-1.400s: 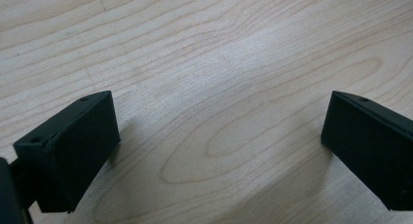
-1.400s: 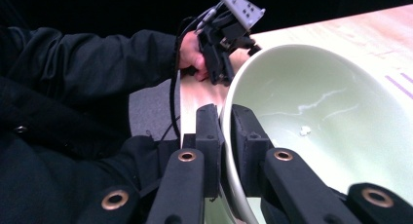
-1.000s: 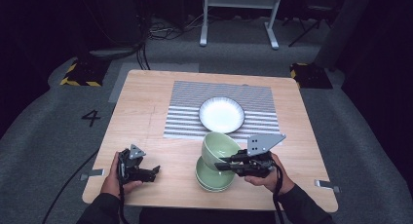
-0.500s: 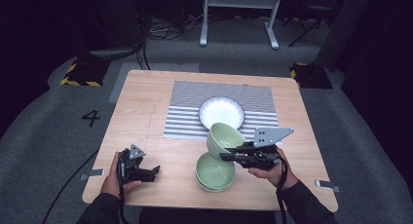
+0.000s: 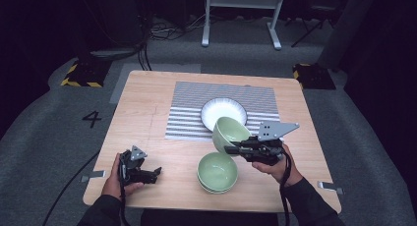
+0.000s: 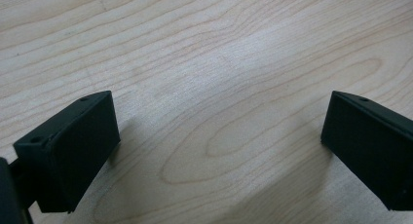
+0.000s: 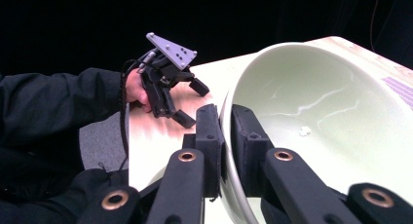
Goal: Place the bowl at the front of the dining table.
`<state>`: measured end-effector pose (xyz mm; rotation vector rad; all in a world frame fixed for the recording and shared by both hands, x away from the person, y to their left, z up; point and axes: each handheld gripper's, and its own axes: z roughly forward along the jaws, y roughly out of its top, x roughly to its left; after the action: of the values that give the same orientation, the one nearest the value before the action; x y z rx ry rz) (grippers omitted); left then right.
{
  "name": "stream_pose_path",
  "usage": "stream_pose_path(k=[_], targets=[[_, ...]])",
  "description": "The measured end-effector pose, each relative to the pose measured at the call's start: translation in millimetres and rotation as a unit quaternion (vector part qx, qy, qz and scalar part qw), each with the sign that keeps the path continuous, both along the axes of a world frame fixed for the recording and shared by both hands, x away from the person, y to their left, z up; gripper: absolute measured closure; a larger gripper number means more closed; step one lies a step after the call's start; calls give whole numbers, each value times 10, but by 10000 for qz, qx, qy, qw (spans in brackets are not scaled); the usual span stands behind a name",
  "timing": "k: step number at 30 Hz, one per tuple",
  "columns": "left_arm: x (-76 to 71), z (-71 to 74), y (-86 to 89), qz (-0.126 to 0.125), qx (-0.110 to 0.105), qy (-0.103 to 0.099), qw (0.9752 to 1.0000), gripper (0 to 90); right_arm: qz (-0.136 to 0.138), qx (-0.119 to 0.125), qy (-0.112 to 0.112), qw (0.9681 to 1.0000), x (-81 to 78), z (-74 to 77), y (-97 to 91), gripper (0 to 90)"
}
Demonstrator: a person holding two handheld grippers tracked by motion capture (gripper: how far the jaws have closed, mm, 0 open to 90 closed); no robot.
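My right gripper (image 5: pixel 231 149) is shut on the rim of a pale green bowl (image 5: pixel 230 132), which hangs tilted above the table between the white plate (image 5: pixel 220 112) and the stacked green bowls (image 5: pixel 217 172). In the right gripper view the two jaws pinch the wall of the held bowl (image 7: pixel 321 121) from inside and outside, and the left gripper (image 7: pixel 191 103) shows farther off. My left gripper (image 5: pixel 156 173) rests low at the front left of the table, open, with bare wood between its jaws in the left gripper view.
A grey striped cloth (image 5: pixel 196 105) lies under the white plate at mid table. The wooden table (image 5: pixel 142 113) has bare room on its left half. Dark floor, cables and a metal stand (image 5: pixel 241 10) lie beyond the far edge.
The right gripper has lifted the green bowl off the stack and carried it up and back toward the white plate. The left gripper has stayed put.
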<state>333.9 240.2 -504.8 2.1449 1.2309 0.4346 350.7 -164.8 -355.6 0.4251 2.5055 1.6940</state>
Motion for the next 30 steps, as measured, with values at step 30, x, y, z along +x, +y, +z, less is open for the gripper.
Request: stream_pose_path(k=[30], targets=[[2, 1, 2, -19, 6, 3, 10000, 4, -987, 24, 413, 9943, 680, -377, 33, 831]])
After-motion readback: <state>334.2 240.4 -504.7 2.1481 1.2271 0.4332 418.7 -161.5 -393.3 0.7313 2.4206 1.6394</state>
